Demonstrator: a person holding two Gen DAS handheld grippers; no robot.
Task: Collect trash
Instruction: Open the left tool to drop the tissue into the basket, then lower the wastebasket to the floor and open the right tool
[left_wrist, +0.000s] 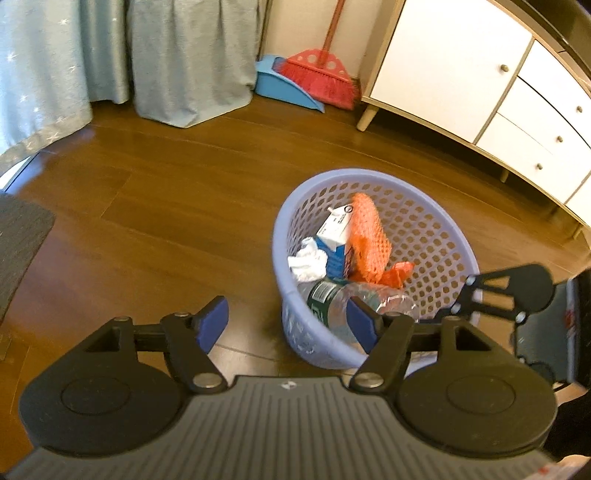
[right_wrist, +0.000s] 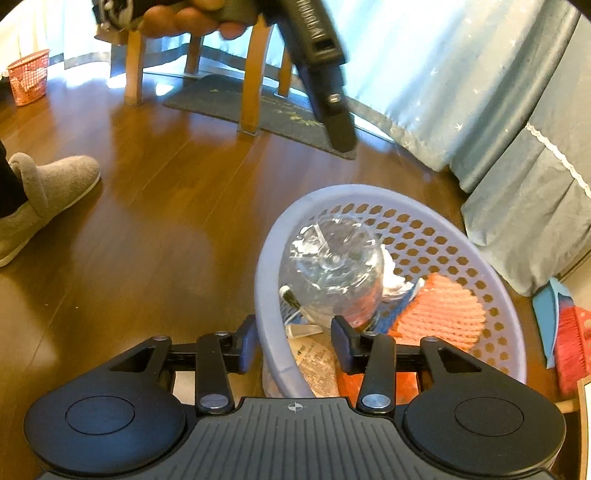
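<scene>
Wood floor (left_wrist: 166, 206); both grippers' fingers (left_wrist: 212, 323) apart.

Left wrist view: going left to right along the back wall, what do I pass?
Curtains → blue dustpan → red broom → white cabinet.

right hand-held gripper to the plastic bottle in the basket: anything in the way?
Nothing visible. The right hand-held gripper is open and straddles the near rim of the basket; the plastic bottle lies just ahead inside, on top of the other trash, with only open space before it.
</scene>
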